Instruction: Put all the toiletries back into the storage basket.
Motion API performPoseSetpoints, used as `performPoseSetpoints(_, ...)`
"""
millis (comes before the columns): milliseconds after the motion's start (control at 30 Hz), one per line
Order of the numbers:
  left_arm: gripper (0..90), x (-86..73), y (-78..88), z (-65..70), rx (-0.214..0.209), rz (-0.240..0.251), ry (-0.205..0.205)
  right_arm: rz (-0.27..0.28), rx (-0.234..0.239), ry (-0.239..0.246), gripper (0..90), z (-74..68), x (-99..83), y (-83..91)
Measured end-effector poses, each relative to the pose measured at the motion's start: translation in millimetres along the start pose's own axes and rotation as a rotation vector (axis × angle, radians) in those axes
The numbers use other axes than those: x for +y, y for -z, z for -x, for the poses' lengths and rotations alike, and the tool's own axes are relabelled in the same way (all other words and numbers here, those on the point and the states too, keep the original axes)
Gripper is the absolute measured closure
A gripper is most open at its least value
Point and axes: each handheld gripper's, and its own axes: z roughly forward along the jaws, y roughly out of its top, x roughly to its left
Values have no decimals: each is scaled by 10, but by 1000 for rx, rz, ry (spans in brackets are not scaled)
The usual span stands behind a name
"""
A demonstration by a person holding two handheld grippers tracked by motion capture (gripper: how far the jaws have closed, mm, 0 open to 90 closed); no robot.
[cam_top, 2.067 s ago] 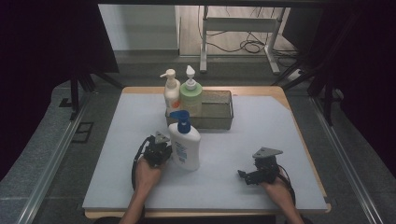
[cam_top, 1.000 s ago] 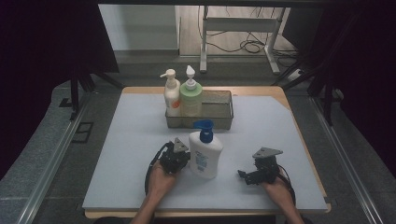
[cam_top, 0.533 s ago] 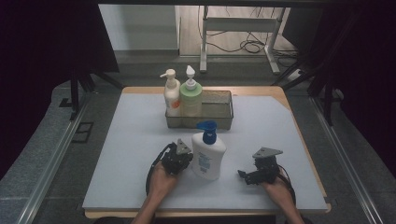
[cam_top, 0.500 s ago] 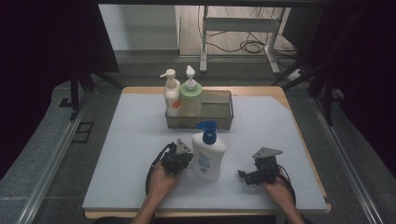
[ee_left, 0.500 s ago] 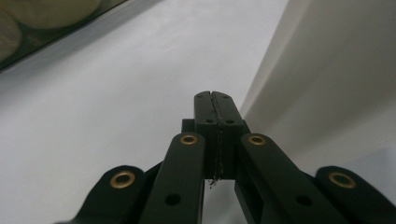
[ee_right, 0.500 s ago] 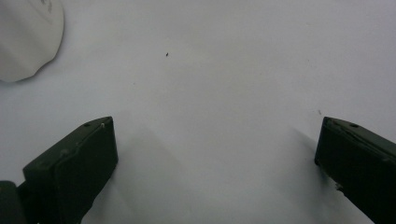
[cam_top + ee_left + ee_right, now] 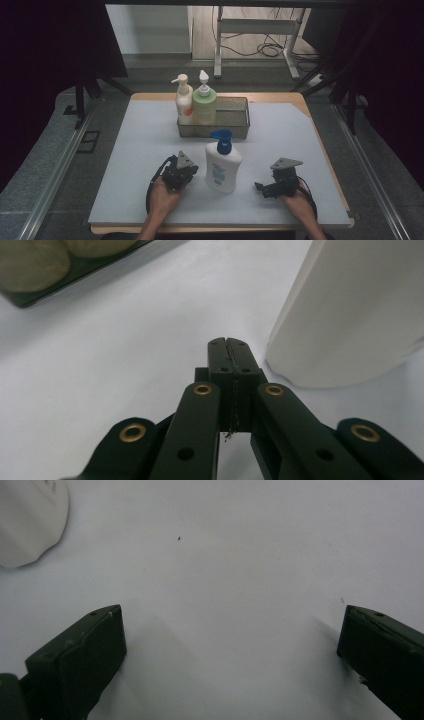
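White pump bottle, smooth plastic w/ rounded shoulders, blue pump head and a blue-printed label, stands upright at the near-centre of my pale matte tabletop. My left tool sits just beside its left flank, black jaws pressed flat together w/ nothing between; in the left gripper view the bottle's curved white wall rises just right of the tips, apart from them. My right tool rests on the tabletop well right of the bottle, jaws spread wide over bare surface; right gripper view shows blocky matte-black pads and a rounded white edge of the bottle at top left. Behind, a rectangular dark wire-mesh basket holds two upright dispensers at its left end: a slim cream pump bottle w/ orange label, touching a squat pale-green bottle w/ white nozzle.
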Motion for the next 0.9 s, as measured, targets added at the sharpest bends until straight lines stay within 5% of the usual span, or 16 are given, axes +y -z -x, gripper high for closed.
performPoseSetpoints(533,888,-316,267,-37,47,21,50,-5,8,8,23,-32,-4,36)
performPoseSetpoints(733,735,-444,368,-99,66,23,93,-12,12,42,24,-90,25,77)
performPoseSetpoints(900,583,-543,426,-152,68,14,127,25,51,23,26,-137,60,122)
